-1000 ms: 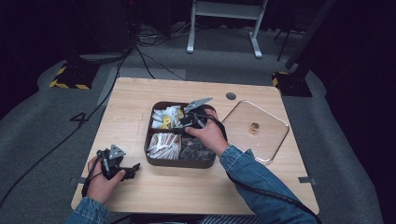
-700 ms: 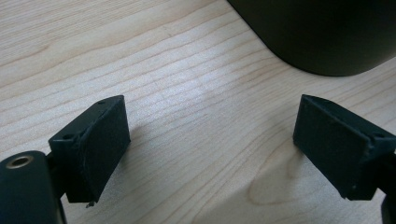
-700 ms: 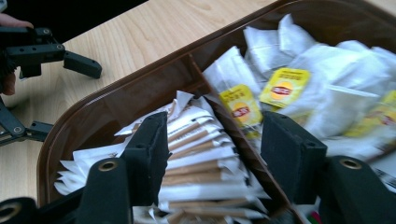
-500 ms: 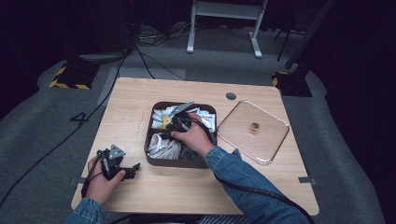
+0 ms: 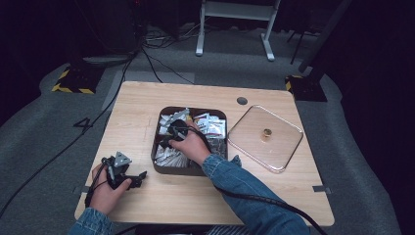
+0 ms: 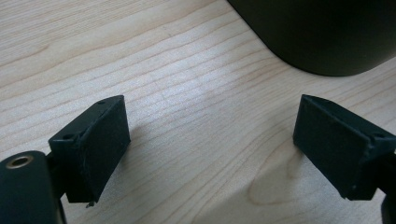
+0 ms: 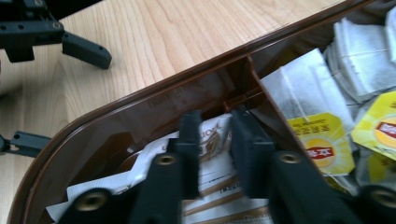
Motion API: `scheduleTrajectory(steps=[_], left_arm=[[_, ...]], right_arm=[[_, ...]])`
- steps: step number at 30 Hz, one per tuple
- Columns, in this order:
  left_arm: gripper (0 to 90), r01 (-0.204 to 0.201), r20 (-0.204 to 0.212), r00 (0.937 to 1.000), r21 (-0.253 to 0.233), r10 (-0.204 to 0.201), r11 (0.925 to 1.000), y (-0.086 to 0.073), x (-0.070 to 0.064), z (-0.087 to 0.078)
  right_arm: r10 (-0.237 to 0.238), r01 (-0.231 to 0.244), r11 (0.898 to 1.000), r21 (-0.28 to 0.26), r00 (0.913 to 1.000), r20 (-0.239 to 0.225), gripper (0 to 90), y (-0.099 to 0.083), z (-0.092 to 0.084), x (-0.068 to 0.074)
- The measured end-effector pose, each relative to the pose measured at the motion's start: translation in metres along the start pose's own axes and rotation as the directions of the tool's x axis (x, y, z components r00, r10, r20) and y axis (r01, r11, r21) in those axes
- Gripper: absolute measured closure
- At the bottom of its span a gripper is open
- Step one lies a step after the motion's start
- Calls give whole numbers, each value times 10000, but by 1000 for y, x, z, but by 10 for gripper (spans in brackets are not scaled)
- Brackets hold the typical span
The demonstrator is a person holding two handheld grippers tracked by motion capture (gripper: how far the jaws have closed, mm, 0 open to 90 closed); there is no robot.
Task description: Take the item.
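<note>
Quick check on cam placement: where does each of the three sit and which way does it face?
High view: above the person's side, looking forward and down at the table; forearms and both hands show.
Left gripper view: rides the left gripper, aimed at bare wood; jaws apart.
Right gripper view: rides the right gripper, aimed into the brown tray; jaws have just been closing around a sachet.
Shared: the tray and left gripper appear in both.

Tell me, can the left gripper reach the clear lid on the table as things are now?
Probably not directly. The left gripper rests open on the table's near left, the clear lid lies far right, and the brown box and the right hand stand between them.
</note>
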State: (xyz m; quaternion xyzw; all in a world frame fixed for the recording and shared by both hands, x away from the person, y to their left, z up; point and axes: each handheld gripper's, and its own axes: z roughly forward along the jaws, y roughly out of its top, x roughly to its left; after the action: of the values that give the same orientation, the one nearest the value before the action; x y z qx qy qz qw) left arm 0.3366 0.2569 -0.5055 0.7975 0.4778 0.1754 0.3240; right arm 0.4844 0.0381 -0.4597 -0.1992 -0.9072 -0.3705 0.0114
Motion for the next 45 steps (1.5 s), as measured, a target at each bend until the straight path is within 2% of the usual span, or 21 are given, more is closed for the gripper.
scheduleTrajectory(steps=[2, 4, 15, 22, 34, 41, 45], left_arm=[[111, 0, 1, 10000, 1, 0, 10000, 0, 0, 0], [111, 1, -1, 10000, 0, -1, 10000, 0, 0, 0], [111, 2, 0, 10000, -4, -2, 10000, 0, 0, 0], [111, -64, 0, 10000, 10, 64, 10000, -1, 0, -1], [111, -67, 11, 10000, 11, 67, 10000, -1, 0, -1], [111, -65, 6, 10000, 10, 65, 10000, -1, 0, -1], [111, -69, 7, 10000, 10, 69, 10000, -1, 0, -1]], right_arm=[[-128, 128, 9999, 38, 9999, 102, 867, 1, 0, 1], [-187, 187, 9998, -53, 9998, 113, 886, 1, -2, 2], [-168, 171, 9981, -586, 9998, 59, 894, 3, -23, 5], [-375, 374, 9959, -829, 9993, 4, 895, 5, -41, 9], [-653, 664, 9874, -1435, 9978, 123, 894, 6, -85, 17], [-532, 557, 9823, -1786, 9984, 188, 894, -1, -114, 16], [-615, 693, 9799, -1872, 9970, 471, 894, -5, -132, 14]])
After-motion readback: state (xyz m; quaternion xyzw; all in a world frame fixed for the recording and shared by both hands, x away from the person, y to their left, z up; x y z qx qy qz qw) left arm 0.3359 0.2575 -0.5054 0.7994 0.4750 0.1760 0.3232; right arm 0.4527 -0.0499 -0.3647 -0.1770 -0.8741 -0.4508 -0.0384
